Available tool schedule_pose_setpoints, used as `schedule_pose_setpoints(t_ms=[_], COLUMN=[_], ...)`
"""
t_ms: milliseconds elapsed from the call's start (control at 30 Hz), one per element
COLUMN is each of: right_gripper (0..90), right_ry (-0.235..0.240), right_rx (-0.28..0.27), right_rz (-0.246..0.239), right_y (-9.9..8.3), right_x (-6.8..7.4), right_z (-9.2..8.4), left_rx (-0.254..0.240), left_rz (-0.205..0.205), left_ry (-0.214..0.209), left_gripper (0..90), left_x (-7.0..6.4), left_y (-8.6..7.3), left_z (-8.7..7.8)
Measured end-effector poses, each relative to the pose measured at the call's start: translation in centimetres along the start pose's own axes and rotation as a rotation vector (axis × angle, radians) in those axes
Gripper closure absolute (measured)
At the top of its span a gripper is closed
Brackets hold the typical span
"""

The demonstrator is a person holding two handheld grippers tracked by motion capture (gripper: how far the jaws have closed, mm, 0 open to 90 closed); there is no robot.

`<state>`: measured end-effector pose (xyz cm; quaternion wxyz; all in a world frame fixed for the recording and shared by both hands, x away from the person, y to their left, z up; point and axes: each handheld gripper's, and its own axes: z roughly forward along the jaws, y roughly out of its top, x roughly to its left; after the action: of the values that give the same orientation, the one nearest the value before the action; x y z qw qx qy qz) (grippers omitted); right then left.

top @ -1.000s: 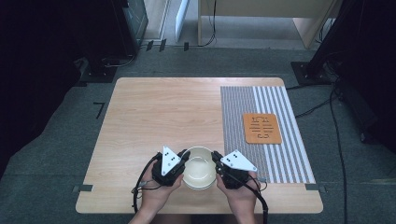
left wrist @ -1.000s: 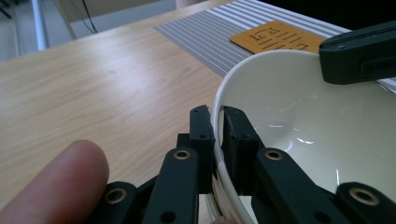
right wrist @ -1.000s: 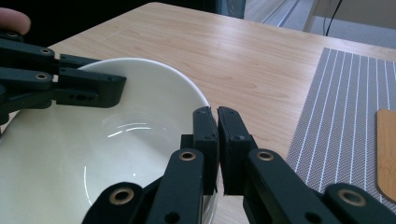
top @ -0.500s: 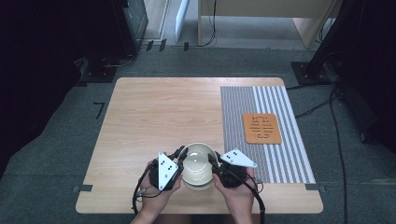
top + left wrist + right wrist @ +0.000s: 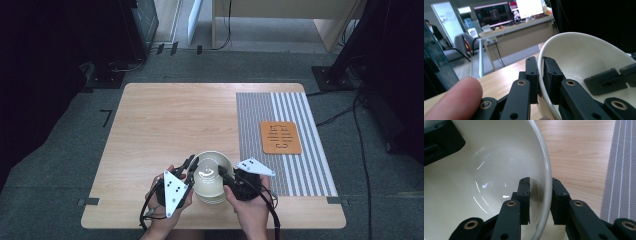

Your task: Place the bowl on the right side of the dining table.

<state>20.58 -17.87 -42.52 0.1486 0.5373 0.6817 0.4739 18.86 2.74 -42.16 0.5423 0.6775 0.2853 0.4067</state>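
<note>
Ceramic bowl (image 5: 212, 176), stiff, glossy and breakable, is held tilted just above the table's (image 5: 165, 125) near edge. Its rim is pinched by the left gripper (image 5: 541, 75); the right gripper's (image 5: 539, 195) jaws, just opening, straddle the opposite rim loosely.

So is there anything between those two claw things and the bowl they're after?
Nothing visible. The left gripper has its fingers clamped over the rim of the bowl, one inside, one outside. The right gripper straddles the opposite rim the same way, but its fingers have just been opening, with a slight gap showing on the outer side.
</note>
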Motion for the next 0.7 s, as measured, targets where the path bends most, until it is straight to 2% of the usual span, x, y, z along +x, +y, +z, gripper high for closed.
schedule_pose_setpoints(t_ms=[167, 333, 400, 433, 567, 600, 700], right_gripper=[81.9, 83.9, 84.9, 85.2, 85.2, 85.2, 85.2], right_ry=[0.003, 0.005, -0.013, -0.04, -0.065, -0.079, -0.09], right_rx=[-0.031, -0.058, -0.085, -0.106, -0.126, -0.135, -0.144], right_rz=[0.021, 0.029, 0.027, 0.003, -0.024, -0.044, -0.064], right_y=[0.16, 0.23, 0.26, 0.26, 0.13, 0.06, -0.01], right_x=[0.02, -0.11, -0.16, -0.04, 0.18, 0.26, 0.32], right_z=[-0.17, -0.18, -0.28, -0.46, -0.67, -0.75, -0.84], left_rx=[-0.018, -0.027, -0.021, -0.019, 0.0, 0.003, 0.021], left_rz=[-0.001, 0.0, 0.002, -0.002, -0.029, -0.033, -0.096], left_ry=[0.018, 0.014, 0.011, 0.009, -0.014, -0.019, -0.065], left_gripper=[83.2, 83.2, 83.6, 83.8, 83.9, 83.7, 82.8], left_x=[-0.05, -0.2, -0.32, -0.32, -0.13, -0.07, 0.49], left_y=[0.0, -0.01, -0.03, -0.03, 0.07, 0.08, 0.26], left_z=[-0.19, -0.25, -0.23, -0.23, -0.29, -0.32, -0.49])
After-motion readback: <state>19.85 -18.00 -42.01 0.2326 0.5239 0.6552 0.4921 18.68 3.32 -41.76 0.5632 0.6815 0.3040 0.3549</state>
